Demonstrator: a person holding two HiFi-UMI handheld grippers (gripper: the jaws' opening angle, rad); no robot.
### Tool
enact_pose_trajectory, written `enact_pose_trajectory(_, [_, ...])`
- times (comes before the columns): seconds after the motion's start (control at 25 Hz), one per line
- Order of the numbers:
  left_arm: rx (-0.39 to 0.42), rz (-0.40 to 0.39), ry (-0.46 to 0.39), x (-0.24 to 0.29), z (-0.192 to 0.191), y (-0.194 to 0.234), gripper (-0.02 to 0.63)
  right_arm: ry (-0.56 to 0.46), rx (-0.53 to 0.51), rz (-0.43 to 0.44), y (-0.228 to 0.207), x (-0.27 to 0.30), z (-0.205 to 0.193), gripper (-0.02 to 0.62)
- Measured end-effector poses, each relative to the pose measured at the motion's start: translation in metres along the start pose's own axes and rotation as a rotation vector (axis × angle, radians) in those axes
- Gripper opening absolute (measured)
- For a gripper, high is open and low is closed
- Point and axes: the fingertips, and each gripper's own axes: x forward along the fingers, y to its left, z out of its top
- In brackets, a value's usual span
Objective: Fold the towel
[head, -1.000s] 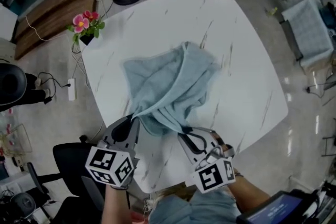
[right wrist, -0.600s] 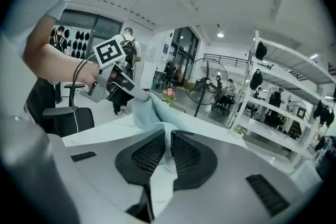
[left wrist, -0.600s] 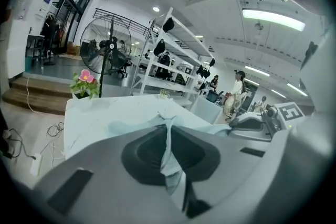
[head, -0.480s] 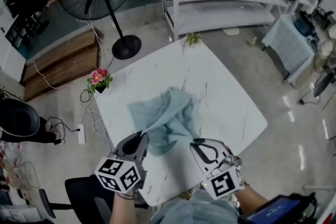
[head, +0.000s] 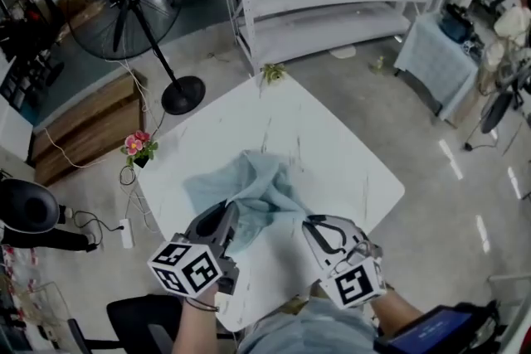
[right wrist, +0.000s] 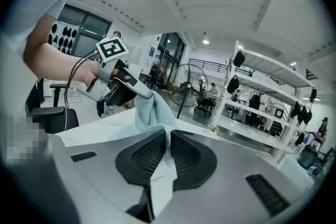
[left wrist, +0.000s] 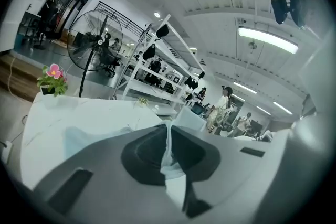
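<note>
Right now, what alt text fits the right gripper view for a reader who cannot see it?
The right gripper is shut on the light blue towel, which runs across to the left gripper, over a white table.

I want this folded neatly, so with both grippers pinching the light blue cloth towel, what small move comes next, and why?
Probably draw the left gripper and right gripper apart sideways. Both are shut on the light blue cloth towel, which hangs bunched between them, its rest crumpled on the white marble-patterned table.
</note>
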Motion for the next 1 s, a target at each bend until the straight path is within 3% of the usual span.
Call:
enact_pose_trajectory(0.2, [0.036, -0.004, 0.043, 0.05, 0.005, -0.018, 0.025, -0.009, 0.074, -0.011, -0.041, 0.005, -0.024, 0.044])
enact_pose_trajectory(0.4, [0.041, 0.003, 0.093, 0.131, 0.01, -0.031, 0.025, -0.011, 0.152, -0.009, -0.104, 0.022, -0.059, 0.044])
enact_pose_trajectory(0.76, [0.031, -0.03, 0.176, 0.333, 0.024, -0.041, 0.025, 0.054, 0.317, -0.052, -0.243, 0.049, -0.146, 0.043])
enact_pose_trajectory(0.96, [0.002, -0.069, 0.198, 0.434, 0.027, -0.039, 0.026, 0.106, 0.411, -0.118, -0.297, 0.06, -0.191, 0.043])
enact_pose_trajectory(1.0, [-0.02, -0.092, 0.215, 0.451, 0.023, -0.039, 0.065, 0.122, 0.434, -0.132, -0.305, 0.062, -0.2, 0.043])
